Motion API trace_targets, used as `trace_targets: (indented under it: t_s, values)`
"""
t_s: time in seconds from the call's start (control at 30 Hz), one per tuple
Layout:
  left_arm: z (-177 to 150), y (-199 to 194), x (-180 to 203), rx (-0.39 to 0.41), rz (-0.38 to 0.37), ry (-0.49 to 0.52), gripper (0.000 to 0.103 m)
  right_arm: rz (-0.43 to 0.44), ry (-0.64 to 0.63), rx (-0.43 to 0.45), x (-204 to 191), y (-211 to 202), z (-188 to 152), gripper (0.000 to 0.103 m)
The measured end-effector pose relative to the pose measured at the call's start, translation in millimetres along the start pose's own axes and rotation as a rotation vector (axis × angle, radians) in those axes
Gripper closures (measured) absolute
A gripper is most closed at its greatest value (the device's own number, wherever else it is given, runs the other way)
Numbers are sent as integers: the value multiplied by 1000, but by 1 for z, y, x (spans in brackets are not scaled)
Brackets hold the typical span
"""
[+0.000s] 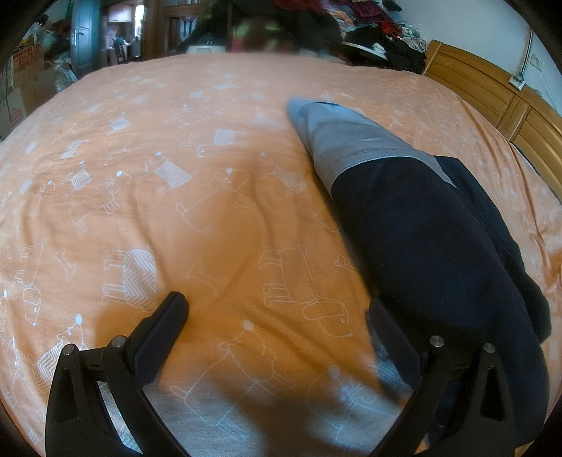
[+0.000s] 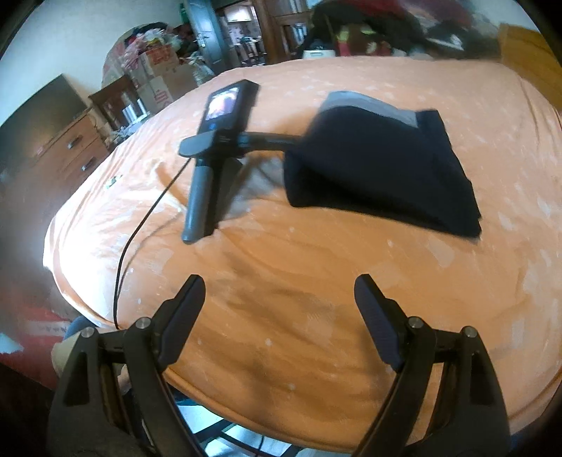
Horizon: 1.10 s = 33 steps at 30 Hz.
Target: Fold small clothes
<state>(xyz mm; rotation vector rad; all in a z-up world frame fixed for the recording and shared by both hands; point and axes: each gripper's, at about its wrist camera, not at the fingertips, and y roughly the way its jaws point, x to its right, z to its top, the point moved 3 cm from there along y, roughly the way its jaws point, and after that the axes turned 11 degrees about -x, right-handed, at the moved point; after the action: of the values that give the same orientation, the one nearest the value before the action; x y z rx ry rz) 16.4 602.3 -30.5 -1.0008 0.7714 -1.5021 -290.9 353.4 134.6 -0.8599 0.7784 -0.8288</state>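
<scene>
A dark navy garment with a grey band [image 1: 432,239] lies folded on the orange dog-print bed sheet [image 1: 175,197], at the right of the left wrist view. My left gripper [image 1: 277,303] is open just above the sheet; its right finger [image 1: 390,334] rests against the garment's left edge, and only sheet shows between the fingers. In the right wrist view the garment [image 2: 379,165] looks tented on its left side, where the left gripper's handle and camera [image 2: 217,140] reach into it, its fingers hidden. My right gripper [image 2: 280,282] hangs open and holds nothing, short of the garment.
A wooden headboard [image 1: 491,102] runs along the right. Piled clothes [image 1: 368,24] crowd the far side of the bed. A black cable [image 2: 140,225] trails off the bed's left edge toward a dresser [image 2: 70,151] and boxes [image 2: 158,81].
</scene>
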Motion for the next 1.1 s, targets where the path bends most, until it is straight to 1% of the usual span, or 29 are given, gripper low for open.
trace_targets:
  t_s: [0.3,0.37,0.43,0.57,0.67,0.77,0.87,0.97,1.1]
  values:
    - [0,0,0,0,0,0,0,15,19,28,11,-8,-7,18]
    - [0,0,0,0,0,0,0,1,2,35,13,-12,-10,17]
    - [0,0,0,0,0,0,0,-10,2,32,19,-13,-12,17]
    - [0,0,0,0,0,1,0,-2,40,6,31,-5,-17,17]
    - [0,0,0,0,0,1,0,12,41,4,27,-2,-16,17]
    - [0,0,0,0,0,1,0,13,-4,5,15,-3,-14,17]
    - [0,0,0,0,0,1,0,14,-23,18,10,-8,-10,17]
    - [0,0,-1,0,0,1,0,17,-23,37,11,-13,-7,17]
    - [0,0,-1,0,0,1,0,26,5,32,19,-8,-5,17]
